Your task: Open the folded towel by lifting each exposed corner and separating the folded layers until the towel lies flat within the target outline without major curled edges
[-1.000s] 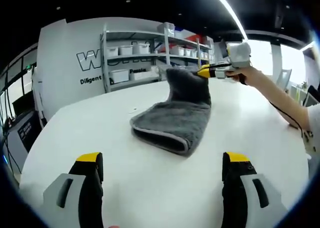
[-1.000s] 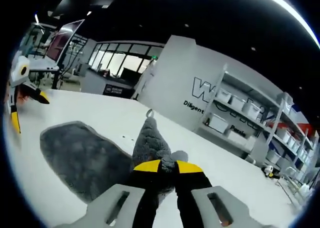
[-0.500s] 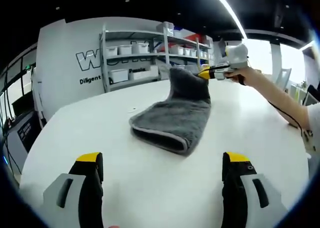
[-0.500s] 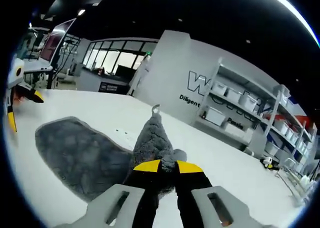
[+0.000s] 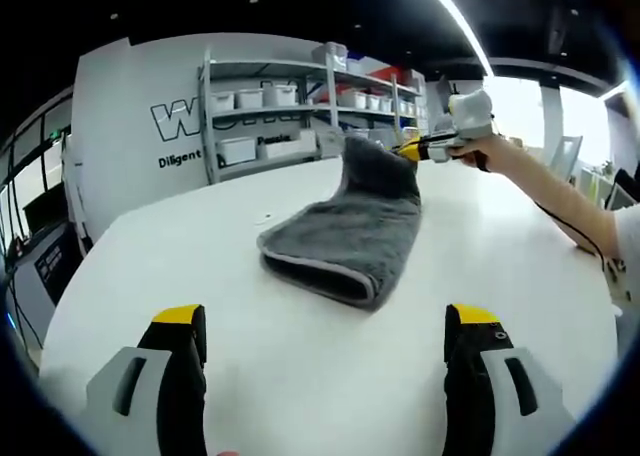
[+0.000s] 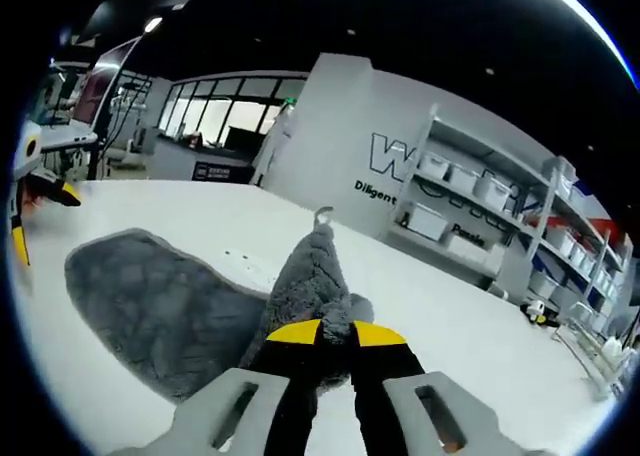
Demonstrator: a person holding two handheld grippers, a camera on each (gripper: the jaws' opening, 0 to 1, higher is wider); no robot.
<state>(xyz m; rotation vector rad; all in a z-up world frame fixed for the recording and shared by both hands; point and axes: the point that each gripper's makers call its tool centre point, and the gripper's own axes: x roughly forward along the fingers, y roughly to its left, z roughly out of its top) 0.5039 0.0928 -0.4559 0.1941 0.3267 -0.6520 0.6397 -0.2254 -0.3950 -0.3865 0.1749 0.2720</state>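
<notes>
The right hand-held gripper [image 6: 322, 333] has its 2 yellow-tipped jaws pressed tight on a corner of the grey towel [image 5: 345, 238], and that corner stands lifted off the white surface [image 5: 250, 376] while the rest lies folded near the middle, its thick fold facing the near edge. From the left gripper view you can see the right hand-held gripper [image 5: 420, 148] up at the far end of the towel, a hand [image 5: 480, 151] behind it. The left hand-held gripper [image 5: 325, 331] waits near the near edge, jaws spread wide, holding nothing. To my eye, the smart play is to carry that pinched corner up and away from the fold, slowly, so the top layer peels off without dragging the lower one. The left could pin the lower layer if it slides.
</notes>
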